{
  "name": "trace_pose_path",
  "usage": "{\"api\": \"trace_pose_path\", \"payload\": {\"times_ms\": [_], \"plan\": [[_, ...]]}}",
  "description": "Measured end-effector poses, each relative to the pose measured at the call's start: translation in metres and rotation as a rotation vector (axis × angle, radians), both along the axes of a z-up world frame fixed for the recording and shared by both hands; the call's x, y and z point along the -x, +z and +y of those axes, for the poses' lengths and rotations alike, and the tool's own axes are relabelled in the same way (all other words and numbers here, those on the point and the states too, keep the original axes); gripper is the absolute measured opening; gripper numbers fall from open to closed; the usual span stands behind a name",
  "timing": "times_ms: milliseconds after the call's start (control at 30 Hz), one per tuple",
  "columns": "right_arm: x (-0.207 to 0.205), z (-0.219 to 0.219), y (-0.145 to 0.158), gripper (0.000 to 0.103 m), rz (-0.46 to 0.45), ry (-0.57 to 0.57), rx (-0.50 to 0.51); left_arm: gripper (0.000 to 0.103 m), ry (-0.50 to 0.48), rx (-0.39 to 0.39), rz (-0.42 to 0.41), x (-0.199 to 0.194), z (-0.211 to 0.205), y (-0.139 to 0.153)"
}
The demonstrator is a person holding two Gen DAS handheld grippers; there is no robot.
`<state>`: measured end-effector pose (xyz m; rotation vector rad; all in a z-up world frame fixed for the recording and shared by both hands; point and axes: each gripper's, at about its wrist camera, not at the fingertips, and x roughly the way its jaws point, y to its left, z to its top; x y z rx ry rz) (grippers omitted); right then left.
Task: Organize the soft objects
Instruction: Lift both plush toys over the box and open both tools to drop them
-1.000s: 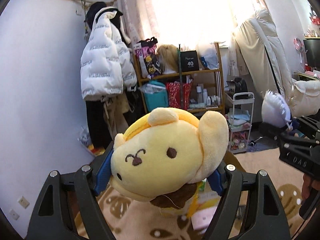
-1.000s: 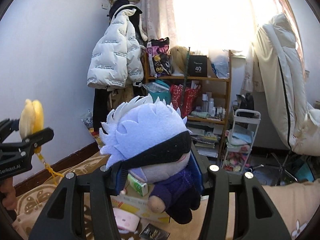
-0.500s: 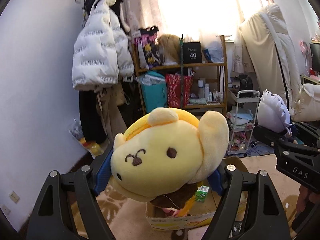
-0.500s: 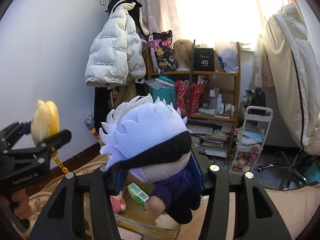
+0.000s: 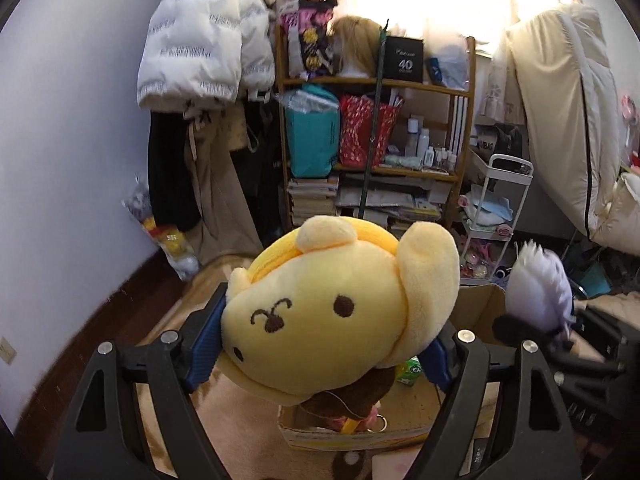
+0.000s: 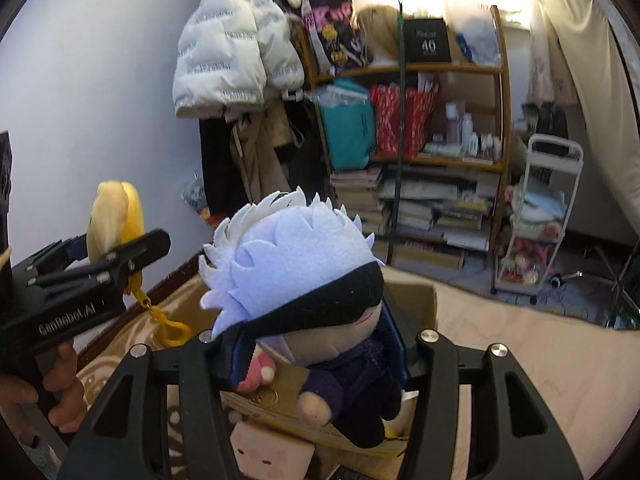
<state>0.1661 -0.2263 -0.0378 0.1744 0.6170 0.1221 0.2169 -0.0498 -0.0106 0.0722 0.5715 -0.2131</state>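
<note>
My left gripper [image 5: 320,344] is shut on a yellow dog plush [image 5: 336,312], held in the air above an open cardboard box [image 5: 476,308] on the rug. My right gripper [image 6: 316,340] is shut on a white-haired blindfolded doll [image 6: 296,280], also above the box [image 6: 416,300]. The doll shows at the right of the left wrist view [image 5: 536,296]. The yellow plush shows at the left of the right wrist view [image 6: 116,220], its yellow clip chain [image 6: 164,320] hanging down. A pink plush [image 6: 258,372] lies in the box.
A wooden shelf [image 5: 376,136] full of bags and books stands against the far wall. Coats [image 5: 200,48] hang to its left. A white trolley [image 6: 540,216] stands to its right. A pink square cushion [image 6: 272,448] lies on the rug before the box.
Both grippers have moved forward and tilted down with their plush toys, so the cardboard box now lies under them. The grips have not changed.
</note>
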Motion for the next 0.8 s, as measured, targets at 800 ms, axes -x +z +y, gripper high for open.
{"api": "trace_pose_path", "payload": {"times_ms": [800], "plan": [[-0.003, -0.004, -0.025, 0.077, 0.097, -0.005, 0.009, 0.102, -0.011, -0.064, 0.025, 0.005, -0.01, -0.014]]}}
